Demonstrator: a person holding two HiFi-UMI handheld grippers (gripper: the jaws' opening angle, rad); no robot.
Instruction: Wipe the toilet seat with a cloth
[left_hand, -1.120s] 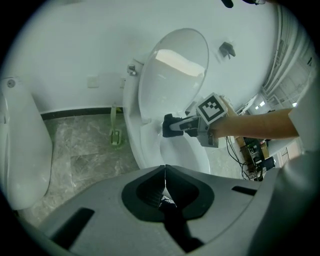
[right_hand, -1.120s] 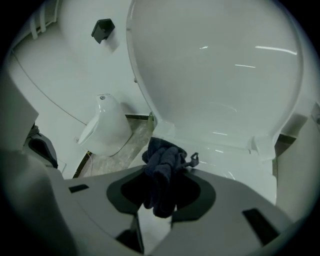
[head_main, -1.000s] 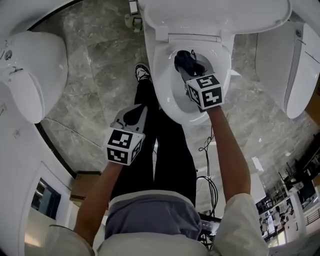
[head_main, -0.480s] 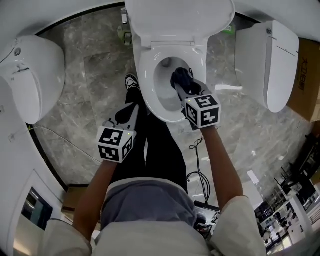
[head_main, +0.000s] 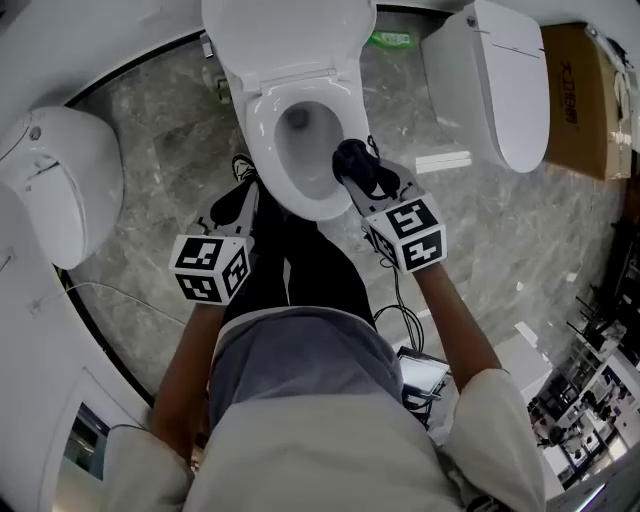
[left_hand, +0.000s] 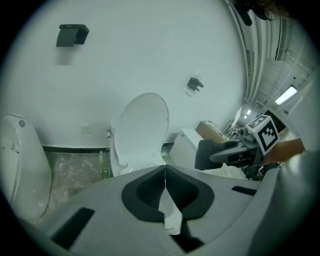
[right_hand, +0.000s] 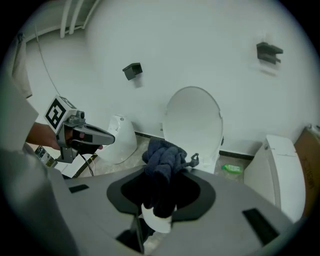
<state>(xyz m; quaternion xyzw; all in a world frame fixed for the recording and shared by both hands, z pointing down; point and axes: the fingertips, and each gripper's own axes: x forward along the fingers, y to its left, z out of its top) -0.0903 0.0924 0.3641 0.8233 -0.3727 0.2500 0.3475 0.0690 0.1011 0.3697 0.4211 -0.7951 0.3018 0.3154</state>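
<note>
The right gripper (head_main: 358, 178) is clamped on a bunched dark blue cloth (head_main: 348, 160). Its jaws pinch the lower folds so the bulk stands out beyond the tips as a pad, which suits rubbing a curved surface. The cloth sits over the near right part of the toilet seat (head_main: 258, 150); from above it looks clear of the rim rather than pressed on it, though that steep view makes the gap hard to judge. The left gripper (head_main: 232, 208) has its jaws fully together with nothing between them. It is held left of the bowl and nearer the person, probably to leave the seat free for the working hand. The lid (head_main: 285, 35) stands raised at the far side, so the whole ring is exposed. Room is fair: marble floor (head_main: 170, 130) lies on both sides, with another toilet (head_main: 60, 180) well off to the left. A third toilet (head_main: 495, 80) stands nearer on the right and would limit a wide swing that way. The person's legs (head_main: 300, 270) stand close against the near edge of the bowl.
</note>
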